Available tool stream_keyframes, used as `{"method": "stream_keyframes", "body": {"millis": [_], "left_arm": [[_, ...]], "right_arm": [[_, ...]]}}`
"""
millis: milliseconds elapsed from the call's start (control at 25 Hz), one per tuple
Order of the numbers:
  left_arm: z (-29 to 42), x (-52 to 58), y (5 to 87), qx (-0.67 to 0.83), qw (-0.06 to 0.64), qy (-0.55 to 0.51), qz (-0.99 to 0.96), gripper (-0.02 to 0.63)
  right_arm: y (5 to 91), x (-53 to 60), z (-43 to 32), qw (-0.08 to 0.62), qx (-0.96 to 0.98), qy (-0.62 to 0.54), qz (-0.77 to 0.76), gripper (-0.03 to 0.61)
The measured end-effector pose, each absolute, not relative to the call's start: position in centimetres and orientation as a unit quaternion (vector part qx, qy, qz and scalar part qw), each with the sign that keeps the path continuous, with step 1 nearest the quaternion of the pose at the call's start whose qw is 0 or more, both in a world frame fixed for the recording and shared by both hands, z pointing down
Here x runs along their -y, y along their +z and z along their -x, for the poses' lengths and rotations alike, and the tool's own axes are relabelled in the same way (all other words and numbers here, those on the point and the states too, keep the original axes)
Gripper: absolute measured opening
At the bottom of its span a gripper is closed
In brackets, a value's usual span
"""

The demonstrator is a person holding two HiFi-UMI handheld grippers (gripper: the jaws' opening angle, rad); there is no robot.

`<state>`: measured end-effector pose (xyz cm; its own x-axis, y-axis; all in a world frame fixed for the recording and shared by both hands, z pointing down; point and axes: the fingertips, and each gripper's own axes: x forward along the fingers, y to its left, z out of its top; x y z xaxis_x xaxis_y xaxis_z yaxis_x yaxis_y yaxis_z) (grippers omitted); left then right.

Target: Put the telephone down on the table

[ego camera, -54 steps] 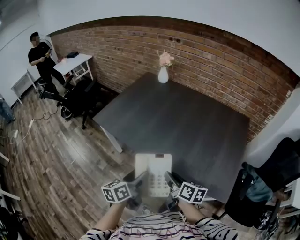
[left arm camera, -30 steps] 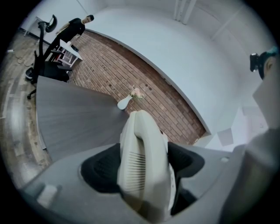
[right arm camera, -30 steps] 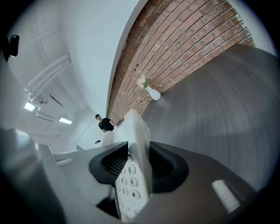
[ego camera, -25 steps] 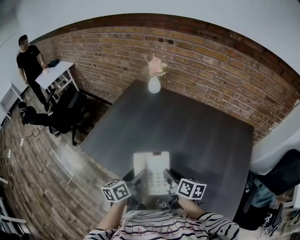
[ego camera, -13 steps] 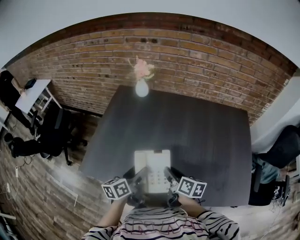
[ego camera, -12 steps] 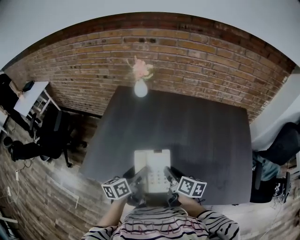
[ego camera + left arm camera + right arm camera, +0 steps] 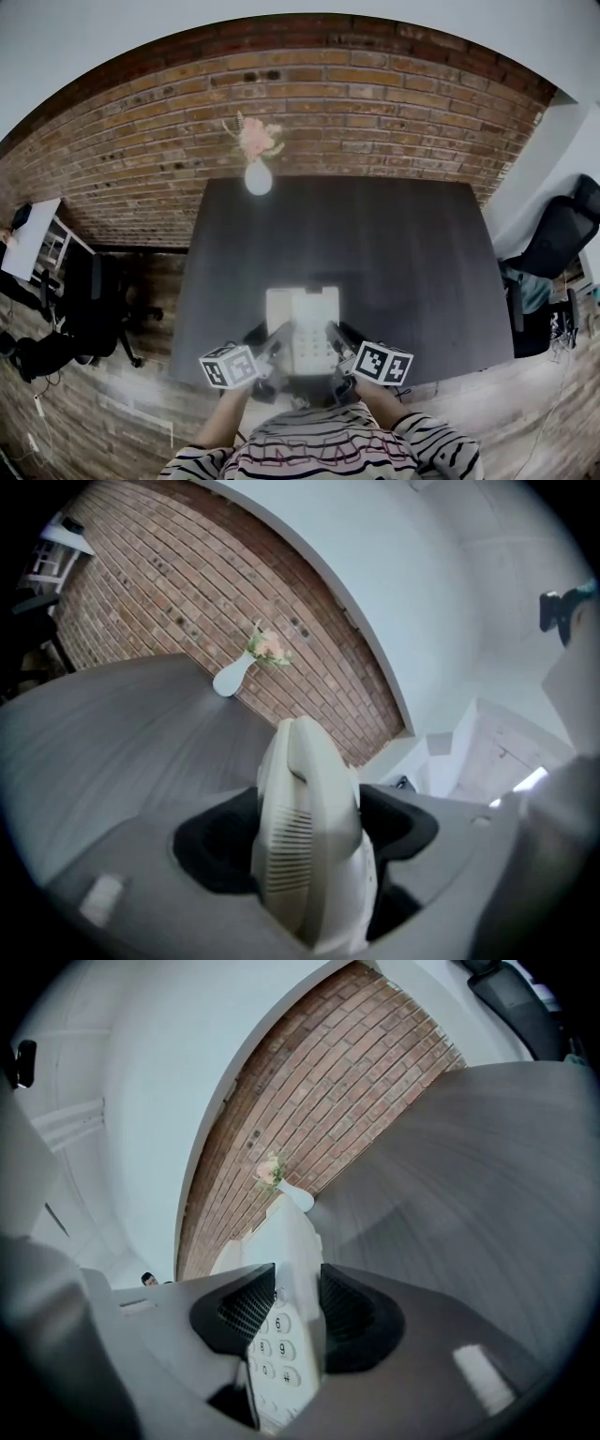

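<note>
A white telephone [image 7: 304, 323] with a keypad hangs level over the near edge of the dark table [image 7: 394, 244], held from both sides. My left gripper [image 7: 273, 343] is shut on its left side, where the handset lies. In the left gripper view the handset [image 7: 307, 855] fills the gap between the black jaws of the left gripper [image 7: 306, 834]. My right gripper [image 7: 336, 339] is shut on the phone's right side. The right gripper [image 7: 298, 1305] pinches the edge beside the number keys [image 7: 279, 1346]. Whether the phone touches the tabletop is hidden.
A white vase with pink flowers [image 7: 257, 174] stands at the table's far left edge against the brick wall [image 7: 375, 103]. A black office chair [image 7: 98, 305] is on the floor at the left, another chair [image 7: 561, 232] at the right. A white desk [image 7: 26, 246] shows far left.
The view has swung round so the table lies square ahead. Both grippers have carried the phone over the table's near edge, grip unchanged. The person at far left has left the view.
</note>
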<state>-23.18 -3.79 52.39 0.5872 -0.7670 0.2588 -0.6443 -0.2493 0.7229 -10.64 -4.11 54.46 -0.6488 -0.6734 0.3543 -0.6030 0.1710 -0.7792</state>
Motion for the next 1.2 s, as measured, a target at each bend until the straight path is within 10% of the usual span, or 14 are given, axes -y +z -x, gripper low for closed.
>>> {"method": "stream_keyframes", "body": {"millis": [1200], "left_arm": [[21.0,28.1,54.8,0.451,0.412,-0.065,-0.789,0.334]], "right_arm": [[56.6,28.4,8.2,0.041,-0.766,-0.485,0.419,0.144]]}}
